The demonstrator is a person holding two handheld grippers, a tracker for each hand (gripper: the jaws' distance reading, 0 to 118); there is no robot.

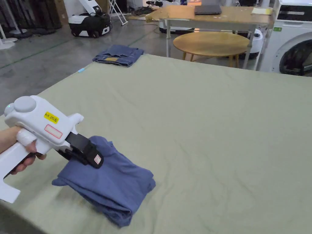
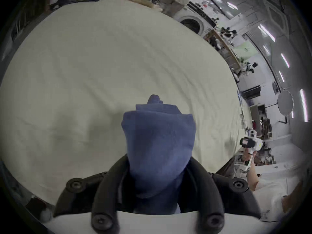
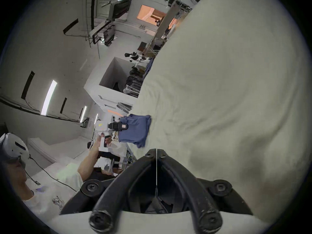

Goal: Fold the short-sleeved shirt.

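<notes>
green table [image 1: 213, 128], left gripper [image 1: 91, 155] clamping folded shirt [image 1: 112, 182]

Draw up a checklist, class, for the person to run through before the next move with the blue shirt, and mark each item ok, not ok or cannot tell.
1. Left gripper grips the shirt: ok, cloth sits between both jaws in the left gripper view.
2. Shirt already folded into a compact bundle: ok.
3. Bundle supported: partly; its far end rests on the table, the gripped end is lifted.
4. Right gripper free: ok, jaws closed on nothing.
5. Bare table beside the bundle: ok.
6. Folds even underneath: cannot tell.
7. Jeans at the far corner out of the way: ok.
</notes>
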